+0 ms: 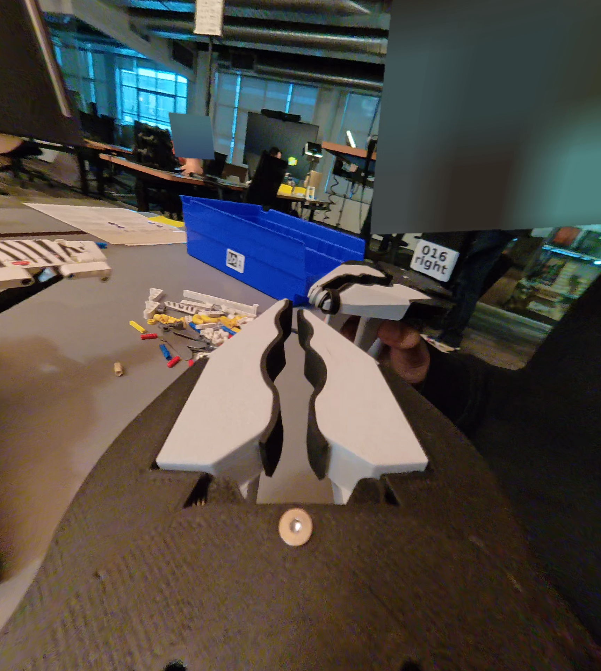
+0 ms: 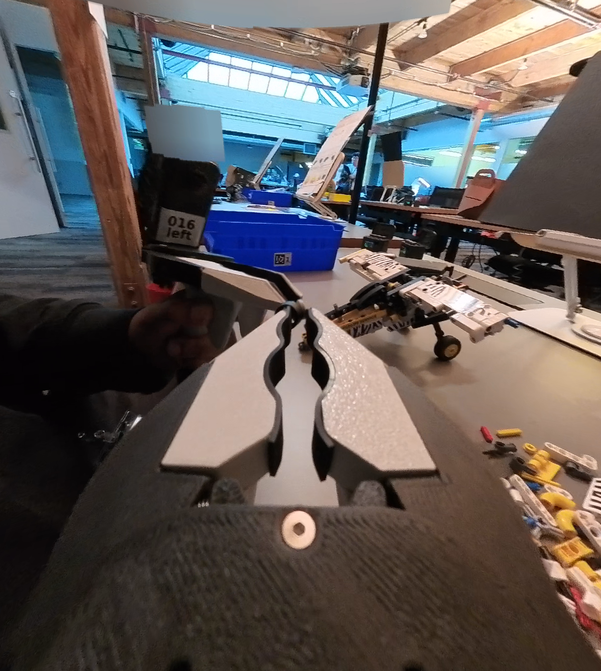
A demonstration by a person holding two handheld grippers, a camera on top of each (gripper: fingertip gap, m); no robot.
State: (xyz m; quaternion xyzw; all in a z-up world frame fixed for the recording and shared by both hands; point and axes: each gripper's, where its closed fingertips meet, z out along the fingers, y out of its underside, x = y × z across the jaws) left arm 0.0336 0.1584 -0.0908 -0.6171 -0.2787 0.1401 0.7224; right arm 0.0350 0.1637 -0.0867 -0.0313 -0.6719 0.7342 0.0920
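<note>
Above the grey tabletop (image 1: 74, 381), the right gripper (image 2: 296, 314) pinches a small grey hub with a black rubber ring (image 1: 325, 299). The left gripper (image 1: 292, 306), fingers drawn nearly together and empty, points just left of it.

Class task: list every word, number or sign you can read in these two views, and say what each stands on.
I will not copy wording; this is where it stands.
White label on the right gripper: clear print.
White label on the left gripper: clear print.
White sticker on the blue bin: coded square.
Paper sheets on the table: too small.
Hanging sheet: blurred.
</note>
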